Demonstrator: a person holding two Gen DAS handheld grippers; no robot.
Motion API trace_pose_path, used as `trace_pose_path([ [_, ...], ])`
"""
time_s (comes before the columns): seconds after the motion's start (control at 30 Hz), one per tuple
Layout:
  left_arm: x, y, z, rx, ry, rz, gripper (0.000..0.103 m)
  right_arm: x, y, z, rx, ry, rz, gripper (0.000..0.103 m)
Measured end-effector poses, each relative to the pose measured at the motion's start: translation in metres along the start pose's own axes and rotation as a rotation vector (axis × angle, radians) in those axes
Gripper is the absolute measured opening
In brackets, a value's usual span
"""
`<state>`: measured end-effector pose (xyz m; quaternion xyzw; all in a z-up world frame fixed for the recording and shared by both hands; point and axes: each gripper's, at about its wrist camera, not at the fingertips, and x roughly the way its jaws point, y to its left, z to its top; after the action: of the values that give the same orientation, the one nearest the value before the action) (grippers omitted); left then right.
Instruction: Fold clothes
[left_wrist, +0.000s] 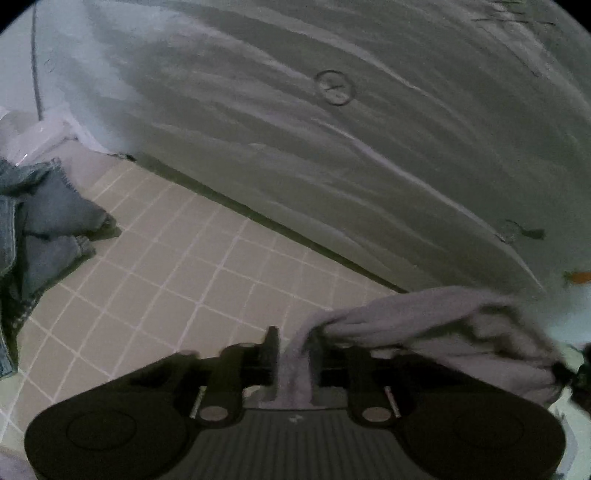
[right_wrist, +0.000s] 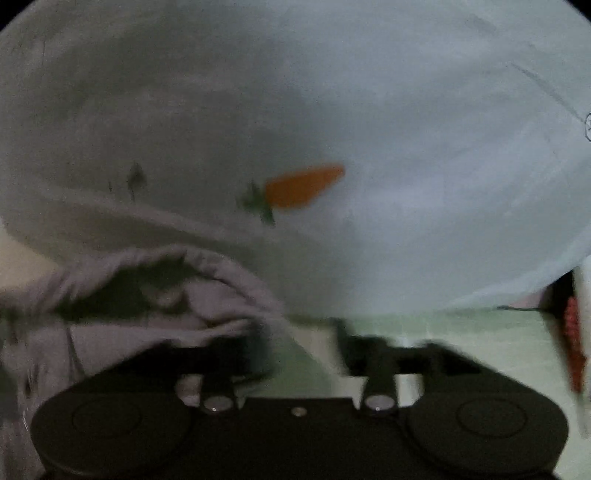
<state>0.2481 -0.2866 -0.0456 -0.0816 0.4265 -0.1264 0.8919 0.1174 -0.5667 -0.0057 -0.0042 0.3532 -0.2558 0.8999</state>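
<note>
A grey garment (left_wrist: 436, 325) lies bunched at the lower right of the left wrist view. One strip of it runs down between the fingers of my left gripper (left_wrist: 295, 350). The jaws stand apart and the strip sits loosely in the gap. In the right wrist view the same grey garment (right_wrist: 155, 325) is heaped at the lower left and drapes over the left finger. My right gripper (right_wrist: 301, 345) is open, with only the pale green surface (right_wrist: 480, 350) showing between its fingers. This view is blurred.
A large pale sheet (left_wrist: 332, 129) with an orange carrot print (right_wrist: 303, 186) hangs across both views. Crumpled blue jeans (left_wrist: 44, 221) lie at the left on a beige tiled floor (left_wrist: 184, 266). A red knitted item (right_wrist: 574, 350) is at the right edge.
</note>
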Motion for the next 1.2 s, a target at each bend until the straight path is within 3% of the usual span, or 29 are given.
trace_pose_path([
  [0.07,-0.018,0.002,-0.011,0.036,-0.009,0.016,0.070,-0.011,-0.006,-0.020,0.056,0.022,0.024,0.075],
  [0.2,-0.060,0.020,-0.051,0.111,0.016,0.115,0.079,-0.038,-0.020,-0.070,0.135,0.087,0.005,0.084],
  [0.3,-0.093,0.038,-0.090,0.082,0.069,0.144,0.080,-0.057,-0.021,-0.097,0.133,0.130,-0.015,0.086],
  [0.5,-0.137,0.040,-0.165,0.008,0.196,0.091,0.081,-0.113,-0.049,-0.159,0.212,0.167,-0.022,0.093],
  [0.67,-0.155,0.025,-0.193,-0.026,0.252,-0.014,0.081,-0.135,-0.057,-0.187,0.208,0.196,0.017,0.093],
  [0.87,-0.161,-0.003,-0.228,-0.009,0.291,-0.005,0.083,-0.158,-0.076,-0.200,0.171,0.175,0.055,0.093],
  [0.97,-0.160,-0.021,-0.242,0.003,0.288,0.001,0.078,-0.165,-0.091,-0.209,0.148,0.182,0.054,0.093],
  [1.03,-0.156,-0.034,-0.250,0.010,0.289,0.029,0.059,-0.169,-0.103,-0.216,0.139,0.192,0.046,0.093],
  [1.1,-0.151,-0.047,-0.257,0.014,0.297,0.066,0.030,-0.173,-0.117,-0.221,0.143,0.203,0.038,0.093],
  [1.2,-0.153,-0.069,-0.260,0.066,0.284,0.060,0.021,-0.178,-0.138,-0.230,0.156,0.215,0.023,0.093],
])
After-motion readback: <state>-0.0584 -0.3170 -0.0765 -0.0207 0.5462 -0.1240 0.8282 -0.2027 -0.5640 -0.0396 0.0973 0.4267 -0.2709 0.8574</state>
